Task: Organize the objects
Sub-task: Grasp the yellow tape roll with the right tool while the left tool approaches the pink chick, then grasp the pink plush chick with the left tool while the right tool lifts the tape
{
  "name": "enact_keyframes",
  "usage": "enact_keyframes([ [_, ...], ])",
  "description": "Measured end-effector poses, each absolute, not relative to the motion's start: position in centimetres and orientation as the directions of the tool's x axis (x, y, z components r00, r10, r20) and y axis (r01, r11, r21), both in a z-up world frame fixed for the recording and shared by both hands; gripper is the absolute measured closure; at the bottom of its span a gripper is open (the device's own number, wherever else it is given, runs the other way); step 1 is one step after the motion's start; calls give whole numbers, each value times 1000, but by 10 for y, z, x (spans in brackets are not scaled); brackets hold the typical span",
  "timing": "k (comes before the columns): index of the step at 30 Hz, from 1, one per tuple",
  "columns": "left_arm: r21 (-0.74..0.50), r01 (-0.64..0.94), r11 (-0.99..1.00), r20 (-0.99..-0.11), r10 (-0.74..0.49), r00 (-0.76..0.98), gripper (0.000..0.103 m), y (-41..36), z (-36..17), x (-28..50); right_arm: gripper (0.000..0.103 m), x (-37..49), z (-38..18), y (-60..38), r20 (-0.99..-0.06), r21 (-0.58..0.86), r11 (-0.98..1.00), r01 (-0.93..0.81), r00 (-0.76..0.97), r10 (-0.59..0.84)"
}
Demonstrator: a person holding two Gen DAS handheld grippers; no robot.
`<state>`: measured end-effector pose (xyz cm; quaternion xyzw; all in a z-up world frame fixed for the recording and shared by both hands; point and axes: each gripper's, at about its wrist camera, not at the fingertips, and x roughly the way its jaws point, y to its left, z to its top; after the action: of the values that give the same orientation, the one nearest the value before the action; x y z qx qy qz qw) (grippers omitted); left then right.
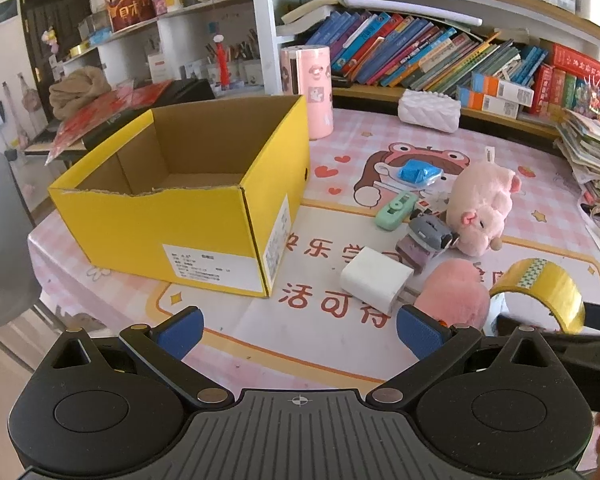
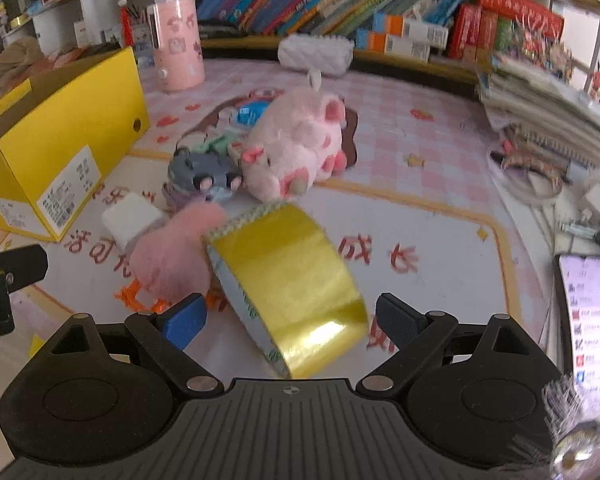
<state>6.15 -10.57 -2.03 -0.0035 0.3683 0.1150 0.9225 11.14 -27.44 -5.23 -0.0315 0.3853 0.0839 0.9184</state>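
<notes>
A roll of yellow tape lies tilted on the pink table mat, between the fingers of my right gripper. The jaws stand open, with a small gap at each blue pad. In the left wrist view the tape is at the right edge. My left gripper is open and empty above the mat, in front of the open yellow box. Beside the tape lie a fluffy pink toy, a white charger block, a grey toy and a pink pig plush.
A green item and a blue one lie behind the toys. A pink cylinder and a white quilted pouch stand at the back before the bookshelf. A lit phone, cables and stacked books crowd the right edge.
</notes>
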Motion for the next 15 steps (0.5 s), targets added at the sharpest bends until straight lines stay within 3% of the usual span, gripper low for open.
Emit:
enact_keyframes([
  [1, 72, -210, 975, -681, 202, 704, 0, -106, -20, 62, 47, 112, -50, -275, -704, -1, 984, -180, 699, 127],
  [2, 66, -202, 977, -682, 192, 705, 0, -108, -20, 64, 57, 113, -48, -276, -698, -9, 984, -178, 706, 121],
  [5, 58, -154, 986, -685, 152, 713, 0, -117, -20, 70, 68, 114, -39, -287, -669, -11, 990, -140, 737, 97],
  [10, 59, -30, 998, -690, 63, 721, 3, -143, -24, 84, 70, 110, -24, -313, -604, -6, 999, -39, 797, 27],
  [15, 97, 71, 993, -711, 19, 702, 19, -170, -34, 99, 71, 107, -13, -342, -554, -1, 999, 43, 832, -36],
])
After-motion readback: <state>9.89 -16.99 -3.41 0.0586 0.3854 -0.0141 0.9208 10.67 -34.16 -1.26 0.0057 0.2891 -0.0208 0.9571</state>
